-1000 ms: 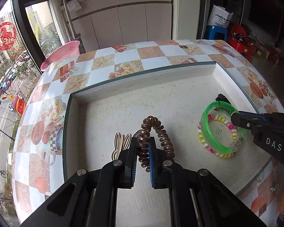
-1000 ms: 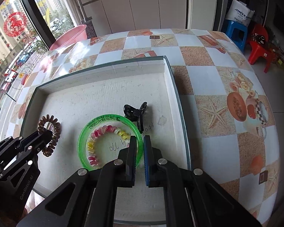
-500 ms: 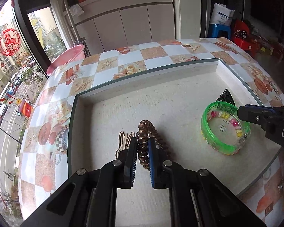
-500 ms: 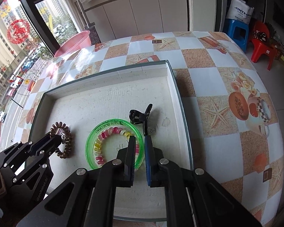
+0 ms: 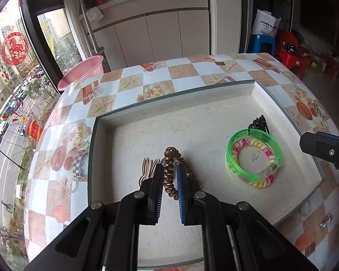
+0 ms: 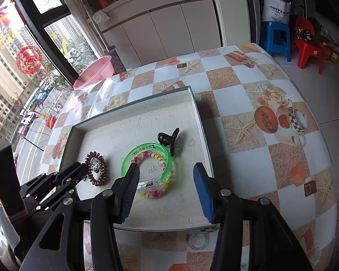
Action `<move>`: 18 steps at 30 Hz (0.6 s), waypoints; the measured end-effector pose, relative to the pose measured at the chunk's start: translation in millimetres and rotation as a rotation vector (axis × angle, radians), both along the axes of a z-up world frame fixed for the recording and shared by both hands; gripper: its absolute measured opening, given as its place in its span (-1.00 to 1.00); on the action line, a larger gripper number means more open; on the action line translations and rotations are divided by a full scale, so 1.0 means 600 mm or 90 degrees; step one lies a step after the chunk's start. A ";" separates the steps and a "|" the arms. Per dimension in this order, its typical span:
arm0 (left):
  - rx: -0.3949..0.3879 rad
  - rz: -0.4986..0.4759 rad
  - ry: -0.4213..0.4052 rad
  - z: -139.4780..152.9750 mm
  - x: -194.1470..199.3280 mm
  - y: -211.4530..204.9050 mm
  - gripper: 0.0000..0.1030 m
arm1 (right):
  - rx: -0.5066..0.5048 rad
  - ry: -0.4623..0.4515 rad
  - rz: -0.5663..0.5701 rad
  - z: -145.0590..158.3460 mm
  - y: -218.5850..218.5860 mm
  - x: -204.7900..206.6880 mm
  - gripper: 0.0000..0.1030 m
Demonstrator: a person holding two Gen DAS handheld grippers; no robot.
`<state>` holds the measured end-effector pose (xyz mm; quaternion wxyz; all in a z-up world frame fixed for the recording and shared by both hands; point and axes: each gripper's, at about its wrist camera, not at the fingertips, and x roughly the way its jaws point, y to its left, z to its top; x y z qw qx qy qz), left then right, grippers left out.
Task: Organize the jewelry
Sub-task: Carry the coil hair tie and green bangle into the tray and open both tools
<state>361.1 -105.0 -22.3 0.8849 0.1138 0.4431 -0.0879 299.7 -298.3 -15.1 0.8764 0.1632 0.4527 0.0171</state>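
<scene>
My left gripper point(image 5: 169, 167) is shut on a brown spiral hair tie point(image 5: 171, 154), held upright just above the floor of a white tray point(image 5: 169, 105). A wooden rabbit-shaped piece point(image 5: 148, 169) lies beside it. In the right wrist view, my right gripper point(image 6: 166, 166) hovers over the tray's near right part. Its jaws are opening and nothing is pressed between them. Under it lie a green bangle point(image 6: 147, 146) around a pink and yellow bead bracelet point(image 6: 157, 158), with a black claw clip point(image 6: 167, 139) just behind. The left gripper point(image 6: 83, 169) and hair tie point(image 6: 97, 172) show at the left.
The tray point(image 6: 135, 110) sits on a table with a checked starfish cloth point(image 6: 237, 85). A pink basin point(image 6: 95, 72) stands beyond the far left corner. A blue stool point(image 6: 275, 36) and red chairs point(image 6: 309, 49) are on the floor at the right. A small silver trinket point(image 5: 325, 220) lies on the cloth.
My right gripper has let go of the green bangle, opened wide and drawn up and back. The bangle stays in the tray. My left gripper keeps its hold on the hair tie.
</scene>
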 end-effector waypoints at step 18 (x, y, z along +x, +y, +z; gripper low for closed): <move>-0.030 0.041 -0.051 0.059 -0.043 0.043 1.00 | 0.024 0.003 -0.003 0.010 -0.002 -0.040 0.57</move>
